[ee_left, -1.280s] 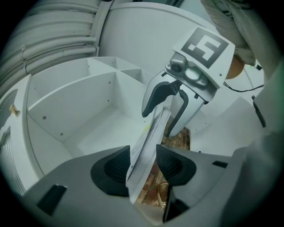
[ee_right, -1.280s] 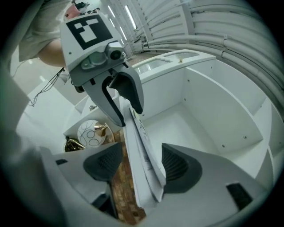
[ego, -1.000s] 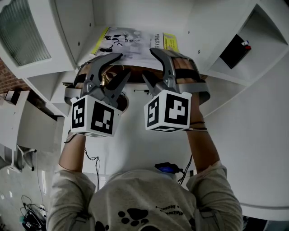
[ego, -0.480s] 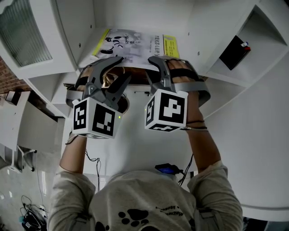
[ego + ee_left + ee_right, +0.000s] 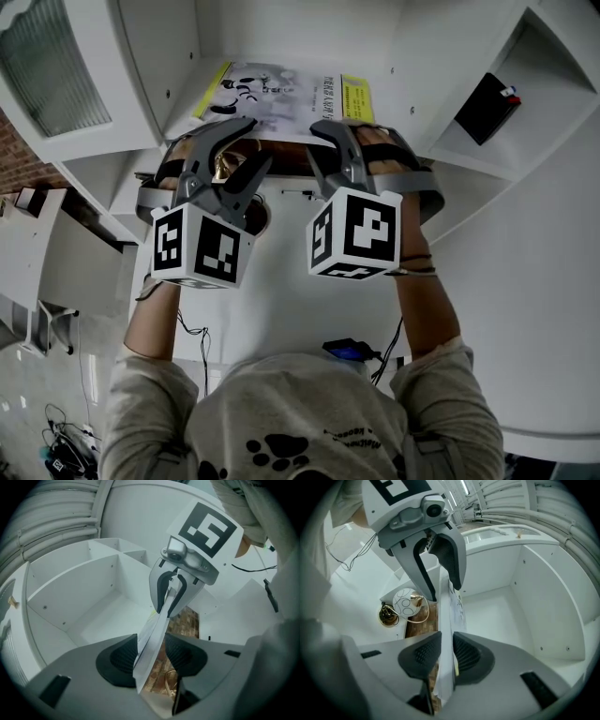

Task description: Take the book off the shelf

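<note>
A thin white book (image 5: 281, 89) with a black cartoon and a yellow strip lies flat in a white shelf compartment (image 5: 178, 56). Both grippers are at its near edge. My left gripper (image 5: 255, 139) has the book's edge (image 5: 152, 637) between its pads, and a gap shows beside one pad (image 5: 183, 653). My right gripper (image 5: 317, 145) is closing its jaws, and its pads (image 5: 424, 656) sit against both sides of the book (image 5: 447, 616). In each gripper view the other gripper straddles the same edge further along: the right one (image 5: 171, 592) and the left one (image 5: 440, 573).
The compartment's white walls (image 5: 543, 606) close in on both sides of the book. A black box (image 5: 492, 103) sits in the compartment to the right. Below the shelf are a brass-based round ornament (image 5: 405, 604), a brick-patterned floor (image 5: 185, 625) and cables (image 5: 352, 352).
The right gripper's jaws have narrowed onto the book's edge and that gripper has shifted slightly right. The left gripper has stayed nearly still. The book lies where it was.
</note>
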`<state>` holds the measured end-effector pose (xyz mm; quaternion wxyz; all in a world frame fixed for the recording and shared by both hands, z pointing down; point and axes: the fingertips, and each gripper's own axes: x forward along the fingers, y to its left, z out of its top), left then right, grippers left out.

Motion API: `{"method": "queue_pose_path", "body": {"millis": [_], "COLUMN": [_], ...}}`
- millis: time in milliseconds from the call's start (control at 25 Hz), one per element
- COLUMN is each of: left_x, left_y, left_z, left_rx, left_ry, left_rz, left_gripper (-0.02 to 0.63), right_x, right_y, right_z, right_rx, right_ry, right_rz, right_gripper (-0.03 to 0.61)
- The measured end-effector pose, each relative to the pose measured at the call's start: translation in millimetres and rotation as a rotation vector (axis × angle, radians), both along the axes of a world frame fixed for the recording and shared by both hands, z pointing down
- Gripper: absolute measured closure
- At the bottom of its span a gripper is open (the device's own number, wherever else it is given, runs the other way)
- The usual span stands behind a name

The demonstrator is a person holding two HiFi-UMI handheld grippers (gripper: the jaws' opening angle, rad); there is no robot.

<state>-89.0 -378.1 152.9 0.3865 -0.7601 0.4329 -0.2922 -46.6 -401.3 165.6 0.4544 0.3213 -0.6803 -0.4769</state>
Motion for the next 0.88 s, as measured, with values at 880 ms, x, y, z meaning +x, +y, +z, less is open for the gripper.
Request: {"method": "queue_pose_path", "body": {"millis": [880], "left_x": [4.0], "left_y": [-13.2], "left_z": [-3.8], "left_rx": [-0.003], "left_ry": [-0.226], "left_rz": [-0.061], "left_gripper": [0.403], "right_x": [5.3], "right_y": [20.3], "right_z": [-15.2], "right_rx": [-0.023], "right_ry": [-0.003], "right_rz": [-0.019], "right_gripper": [0.491]}}
